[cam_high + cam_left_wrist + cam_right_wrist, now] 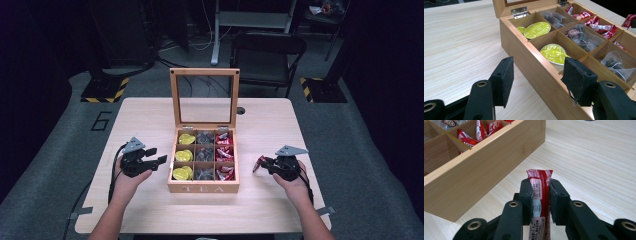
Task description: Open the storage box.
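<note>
Right tongs (pixel 541 202) pinching red sachet (pixel 539 192) just right of tea box (pixel 203 187); left tongs (pixel 537 77) spread, empty, at box's left wall. Judgement: keep grip firm, lift sachet clear of box rim.

Red-white sachet (pixel 539 192), black tool (pixel 539 202)

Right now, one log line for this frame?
left gripper: open, beside tea box | right gripper: shut on red packet | lid: open
</note>
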`<state>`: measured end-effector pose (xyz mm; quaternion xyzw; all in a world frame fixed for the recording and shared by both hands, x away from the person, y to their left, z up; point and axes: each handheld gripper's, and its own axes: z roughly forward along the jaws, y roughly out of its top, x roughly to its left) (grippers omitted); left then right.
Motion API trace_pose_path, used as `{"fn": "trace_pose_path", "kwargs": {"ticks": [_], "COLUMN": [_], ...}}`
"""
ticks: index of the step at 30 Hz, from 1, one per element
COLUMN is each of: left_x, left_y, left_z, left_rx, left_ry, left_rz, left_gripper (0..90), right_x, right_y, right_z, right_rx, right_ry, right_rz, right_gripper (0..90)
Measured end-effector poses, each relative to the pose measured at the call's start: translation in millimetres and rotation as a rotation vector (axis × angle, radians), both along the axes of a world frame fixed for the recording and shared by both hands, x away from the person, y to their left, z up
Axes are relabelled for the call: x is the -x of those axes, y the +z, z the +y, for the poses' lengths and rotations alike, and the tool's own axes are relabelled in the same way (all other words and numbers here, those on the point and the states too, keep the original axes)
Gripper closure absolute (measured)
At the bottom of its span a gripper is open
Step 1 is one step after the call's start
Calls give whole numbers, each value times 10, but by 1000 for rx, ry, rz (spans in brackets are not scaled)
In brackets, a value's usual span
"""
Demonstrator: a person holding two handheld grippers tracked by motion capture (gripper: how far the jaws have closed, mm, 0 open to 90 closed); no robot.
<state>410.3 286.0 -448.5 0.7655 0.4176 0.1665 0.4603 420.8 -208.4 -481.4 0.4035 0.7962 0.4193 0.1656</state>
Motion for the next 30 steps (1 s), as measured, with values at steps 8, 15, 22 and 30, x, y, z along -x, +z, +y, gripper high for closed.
{"fn": "trace_pose_path", "kwargs": {"ticks": [8,15,22,30], "left_x": [0,1,0,0], "left_y": [0,3,4,2], "left_z": [1,4,6,8], "left_rx": [0,1,1,3], "left_ry": [0,0,-1,2], "left_rz": [0,-1,1,-3], "left_gripper": [425,425,425,425], "right_x": [-29,-43,-81,-118], "right_y": [-38,-69,-118,-163], "right_z": [-49,-76,-96,-136], "right_rx": [-25,-19,15,32], "right_ry": [-10,-51,-61,-83], "right_rz": [15,35,47,60], "right_gripper": [732,710,711,709]}}
